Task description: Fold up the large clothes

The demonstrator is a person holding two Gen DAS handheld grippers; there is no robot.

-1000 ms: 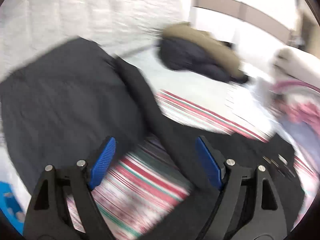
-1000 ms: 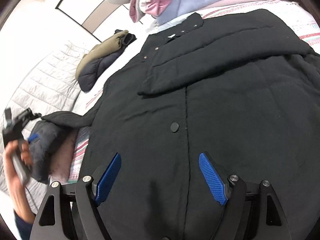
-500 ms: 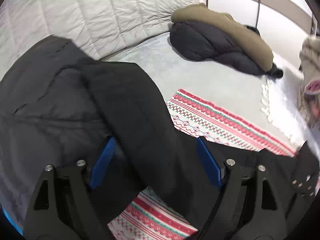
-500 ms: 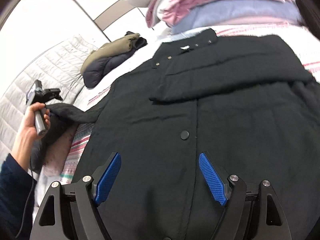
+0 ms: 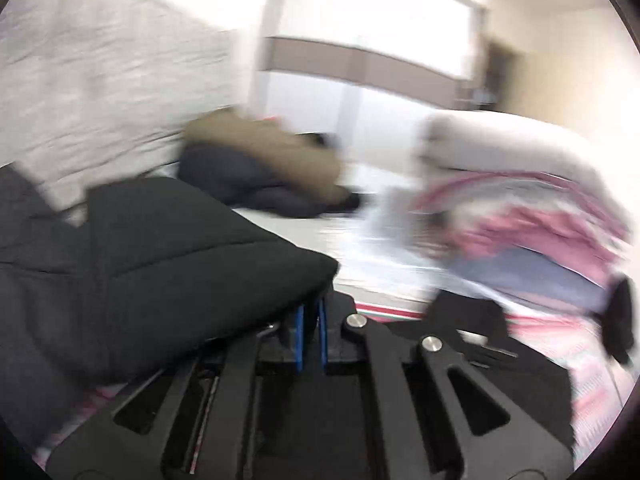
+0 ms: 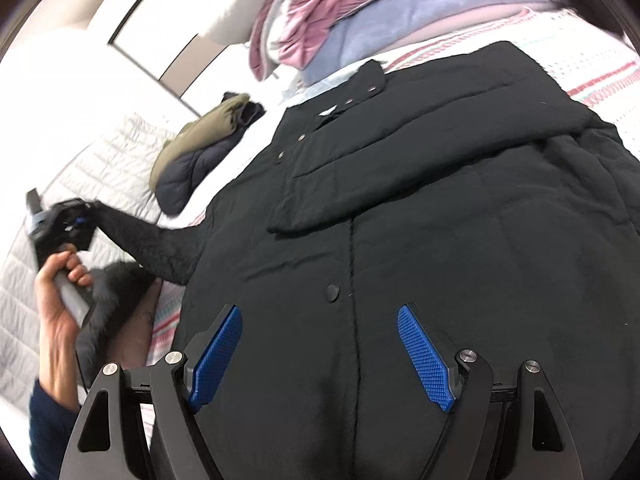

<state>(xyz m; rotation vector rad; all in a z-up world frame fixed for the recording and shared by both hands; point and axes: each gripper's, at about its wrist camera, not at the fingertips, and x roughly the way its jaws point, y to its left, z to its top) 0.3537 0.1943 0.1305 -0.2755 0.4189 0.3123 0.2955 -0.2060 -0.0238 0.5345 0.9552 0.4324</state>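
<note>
Item: black coat (image 6: 460,208). My left gripper (image 5: 311,330) clenches its sleeve (image 6: 156,240); right gripper (image 6: 320,344) released. Next: I fold sleeve across.

folded clothes pile (image 6: 400,12) beyond coat (image 6: 440,240)

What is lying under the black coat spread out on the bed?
Under the black coat a striped blanket shows past its upper right edge and again beside its left edge. How far the blanket runs beneath, or whether anything else lies there, is hidden by the coat.
</note>
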